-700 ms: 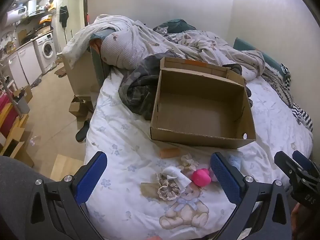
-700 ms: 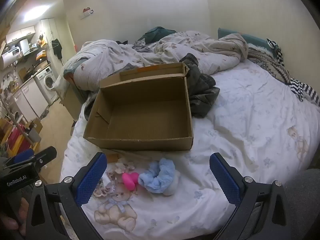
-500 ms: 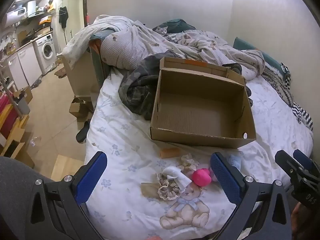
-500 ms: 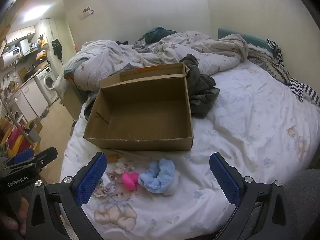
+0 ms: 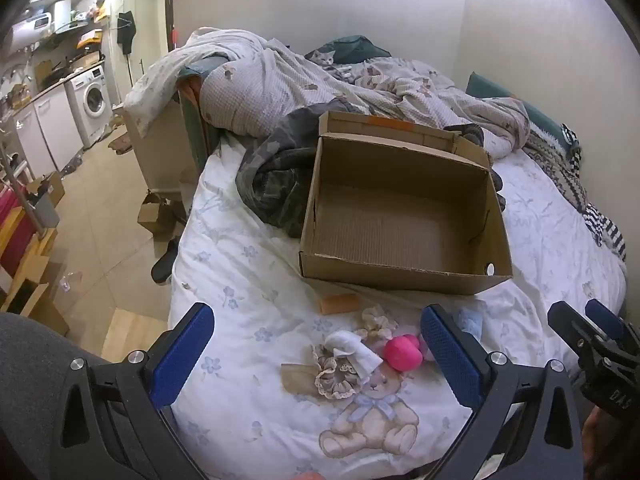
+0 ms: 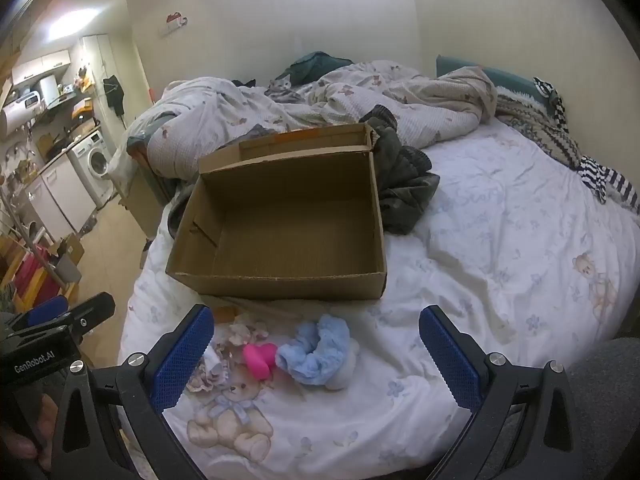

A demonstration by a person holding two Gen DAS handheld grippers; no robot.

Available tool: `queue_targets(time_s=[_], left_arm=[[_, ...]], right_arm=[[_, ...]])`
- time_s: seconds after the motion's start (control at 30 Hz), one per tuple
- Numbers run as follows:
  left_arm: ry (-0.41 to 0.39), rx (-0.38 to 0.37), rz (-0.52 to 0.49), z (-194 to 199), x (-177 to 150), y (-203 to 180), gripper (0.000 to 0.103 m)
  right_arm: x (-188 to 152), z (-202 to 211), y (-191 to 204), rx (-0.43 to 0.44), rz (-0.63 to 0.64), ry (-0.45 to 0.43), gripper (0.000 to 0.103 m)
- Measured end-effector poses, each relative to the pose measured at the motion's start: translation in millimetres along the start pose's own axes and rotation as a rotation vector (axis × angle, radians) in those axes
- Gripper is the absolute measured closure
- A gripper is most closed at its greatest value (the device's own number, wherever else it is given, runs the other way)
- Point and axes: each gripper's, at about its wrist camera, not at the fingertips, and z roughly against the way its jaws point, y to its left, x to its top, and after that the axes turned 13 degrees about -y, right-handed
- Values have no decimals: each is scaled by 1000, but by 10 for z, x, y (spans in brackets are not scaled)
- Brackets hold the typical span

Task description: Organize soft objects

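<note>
Right wrist view shows the cardboard box [image 6: 280, 220] on the bed [image 6: 500, 248] beyond the blue scrunchie [image 6: 316, 350], pink one [image 6: 259, 358] and lace one [image 5: 334, 372], both the right gripper [image 6: 316, 354] and left gripper [image 5: 316, 354] spread wide and empty, unchanged from before.

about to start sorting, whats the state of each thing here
box: open, empty, on the bed
blue scrunchie: loose on the sheet, outside the box
pink scrunchie: on the sheet, touching the blue one
lace scrunchie: on the sheet, white cloth partly over it
left gripper: open, holding nothing
right gripper: open, holding nothing
</note>
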Motion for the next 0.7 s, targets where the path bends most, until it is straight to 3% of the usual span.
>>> queue_targets(time_s=[0.7], left_arm=[[5, 3, -1, -32, -25, 0, 0]], right_arm=[[-4, -10, 5, -1, 1, 8, 0]])
